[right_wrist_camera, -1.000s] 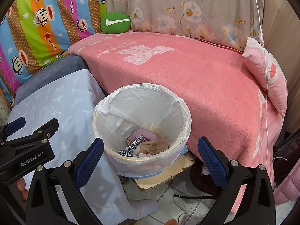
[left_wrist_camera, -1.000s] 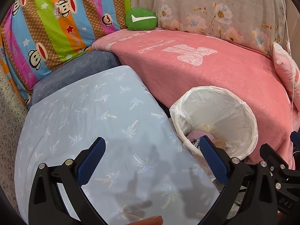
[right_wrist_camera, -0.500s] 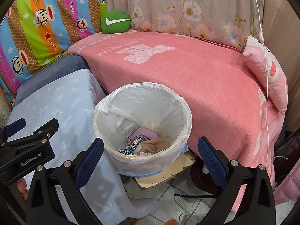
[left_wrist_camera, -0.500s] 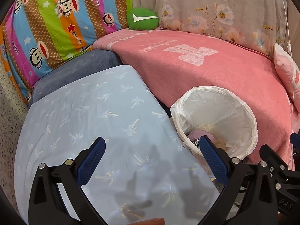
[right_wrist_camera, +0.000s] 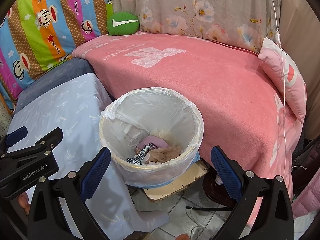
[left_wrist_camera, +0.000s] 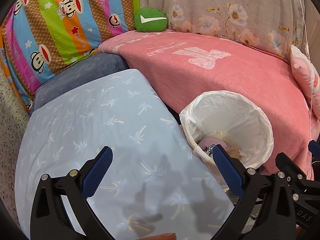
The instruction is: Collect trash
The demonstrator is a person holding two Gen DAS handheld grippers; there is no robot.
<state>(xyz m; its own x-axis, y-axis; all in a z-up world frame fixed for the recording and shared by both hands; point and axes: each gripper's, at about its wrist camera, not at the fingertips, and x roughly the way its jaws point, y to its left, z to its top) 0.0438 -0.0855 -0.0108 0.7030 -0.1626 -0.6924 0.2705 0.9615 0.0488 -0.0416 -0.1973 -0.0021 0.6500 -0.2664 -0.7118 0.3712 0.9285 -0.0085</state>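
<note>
both the left gripper [left_wrist_camera: 160,160] and the right gripper [right_wrist_camera: 160,160] are held spread wide and empty; crumpled scraps [right_wrist_camera: 154,153] are seen inside the lined bin [right_wrist_camera: 192,120].

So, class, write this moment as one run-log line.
left claw: open, empty, over blue palm-print cloth | right claw: open, empty, over lined trash bin | bin: crumpled trash at bottom

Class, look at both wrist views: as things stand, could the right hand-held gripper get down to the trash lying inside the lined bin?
Probably yes. The right hand-held gripper is open and empty above the bin, whose mouth is uncovered, so nothing blocks the trash at the bottom. The left hand-held gripper sits off to the side.
</note>
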